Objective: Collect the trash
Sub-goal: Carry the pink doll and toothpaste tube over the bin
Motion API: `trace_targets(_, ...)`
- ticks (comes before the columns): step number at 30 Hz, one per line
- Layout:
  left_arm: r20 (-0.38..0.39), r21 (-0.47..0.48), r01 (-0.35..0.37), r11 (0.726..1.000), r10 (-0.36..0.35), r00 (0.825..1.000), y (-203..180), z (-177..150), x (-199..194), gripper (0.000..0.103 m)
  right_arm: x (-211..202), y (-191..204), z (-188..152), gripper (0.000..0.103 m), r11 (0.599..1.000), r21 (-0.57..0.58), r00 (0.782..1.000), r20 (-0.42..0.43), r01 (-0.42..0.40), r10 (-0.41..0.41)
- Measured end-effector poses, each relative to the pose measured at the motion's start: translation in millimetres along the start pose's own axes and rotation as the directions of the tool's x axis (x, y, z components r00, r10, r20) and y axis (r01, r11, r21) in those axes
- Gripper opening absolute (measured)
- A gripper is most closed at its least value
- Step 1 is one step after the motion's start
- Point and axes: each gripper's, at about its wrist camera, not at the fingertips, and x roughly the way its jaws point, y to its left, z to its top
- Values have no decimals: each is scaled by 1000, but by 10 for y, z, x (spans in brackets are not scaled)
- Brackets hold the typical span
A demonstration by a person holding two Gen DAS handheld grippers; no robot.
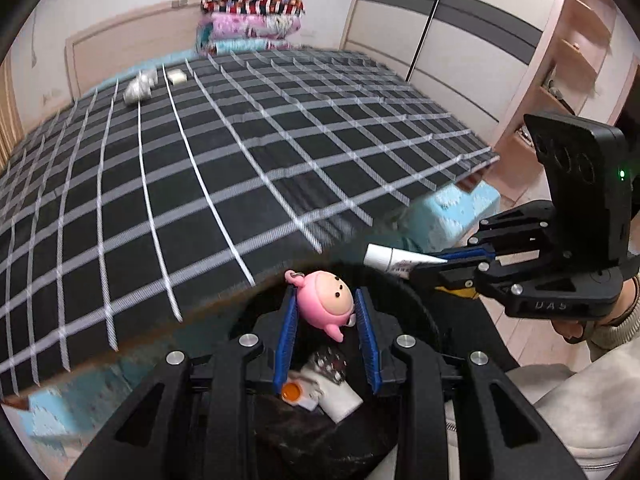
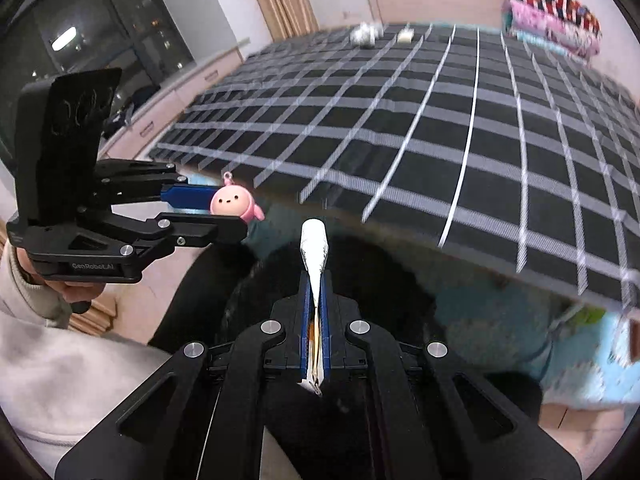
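Observation:
My left gripper is shut on a pink toy figure and holds it over a black trash bin at the foot of the bed. The bin holds white packaging and an orange-lidded piece. My right gripper is shut on a flattened white tube, also above the bin. In the left wrist view the right gripper holds the tube at the bin's right rim. In the right wrist view the left gripper holds the toy at the left.
A bed with a black-and-white checked cover fills the middle. Two pieces of crumpled white trash lie near the headboard. Folded blankets are stacked at the bed's head. A wardrobe stands at the right.

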Motion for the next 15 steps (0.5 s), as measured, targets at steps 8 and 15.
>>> trace_targets(8,-88,-57,8,998,-13,996,-15,-346,299,28,279,33,-340,5,998,45,995,-91,-41,45)
trace_targets(15,-165,-86,-14,996,-1,986,39,-564,537,28,605,-26,-558,5,998,60,984,-175,-34,44)
